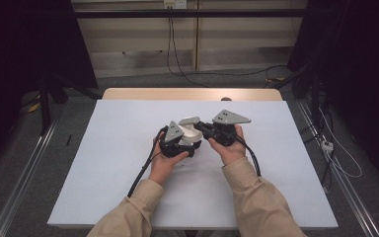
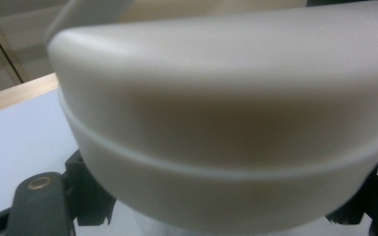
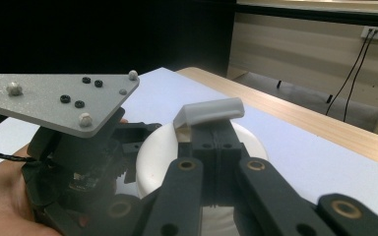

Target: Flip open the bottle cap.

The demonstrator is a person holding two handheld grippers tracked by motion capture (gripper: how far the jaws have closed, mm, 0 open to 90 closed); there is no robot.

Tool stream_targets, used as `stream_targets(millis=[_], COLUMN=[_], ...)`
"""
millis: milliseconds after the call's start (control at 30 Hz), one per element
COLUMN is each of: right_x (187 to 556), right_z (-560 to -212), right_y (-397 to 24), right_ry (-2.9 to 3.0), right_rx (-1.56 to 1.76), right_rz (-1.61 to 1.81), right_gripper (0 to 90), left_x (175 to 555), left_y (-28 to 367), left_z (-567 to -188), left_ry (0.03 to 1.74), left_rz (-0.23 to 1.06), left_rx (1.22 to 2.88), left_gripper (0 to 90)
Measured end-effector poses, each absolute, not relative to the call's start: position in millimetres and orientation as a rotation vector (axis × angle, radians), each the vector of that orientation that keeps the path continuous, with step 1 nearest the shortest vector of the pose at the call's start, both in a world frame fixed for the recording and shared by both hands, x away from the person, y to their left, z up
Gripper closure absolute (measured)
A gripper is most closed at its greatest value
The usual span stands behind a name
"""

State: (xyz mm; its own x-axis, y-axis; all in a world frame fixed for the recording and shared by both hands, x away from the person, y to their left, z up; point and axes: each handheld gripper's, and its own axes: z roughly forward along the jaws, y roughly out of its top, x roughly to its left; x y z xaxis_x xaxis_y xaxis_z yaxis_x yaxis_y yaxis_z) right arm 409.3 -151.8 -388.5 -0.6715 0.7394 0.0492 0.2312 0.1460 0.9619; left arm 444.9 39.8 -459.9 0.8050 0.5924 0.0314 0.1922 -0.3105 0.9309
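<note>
I work both tools close together near the middle of the white table (image 1: 128, 163). My left hand-held gripper (image 1: 178, 143) is clamped around the body of the round cream plastic container (image 1: 190, 134), which sits low over the table between my two hands; in the left gripper view its curved wall (image 2: 226, 123) bulges right up against the lens. My right hand-held gripper (image 3: 215, 142) has its jaws clenched on the pale grey flip tab (image 3: 209, 111) at the container's top. To do this well, I judge I should keep the left grip firm and level and lever the tab gently, not jerk it. The container's base and the left pads are hidden, and I cannot tell whether the lid is seated or already loosened. Beyond, the table's wooden far edge (image 1: 192, 94) and trailing wall cables (image 1: 175, 54) lie well clear.
</note>
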Motion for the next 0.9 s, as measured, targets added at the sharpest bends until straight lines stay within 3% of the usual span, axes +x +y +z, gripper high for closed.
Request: stream_targets(millis=[900], right_x=[418.7], right_z=[-383.1], right_y=[-145.0], right_ry=[1.972], right_rx=[0.904], right_rz=[1.582], right_gripper=[90.0], left_x=[445.4], left_y=[39.0], left_z=[-460.6], left_ry=[0.611], left_rz=[0.434], left_rx=[1.863], left_gripper=[18.8])
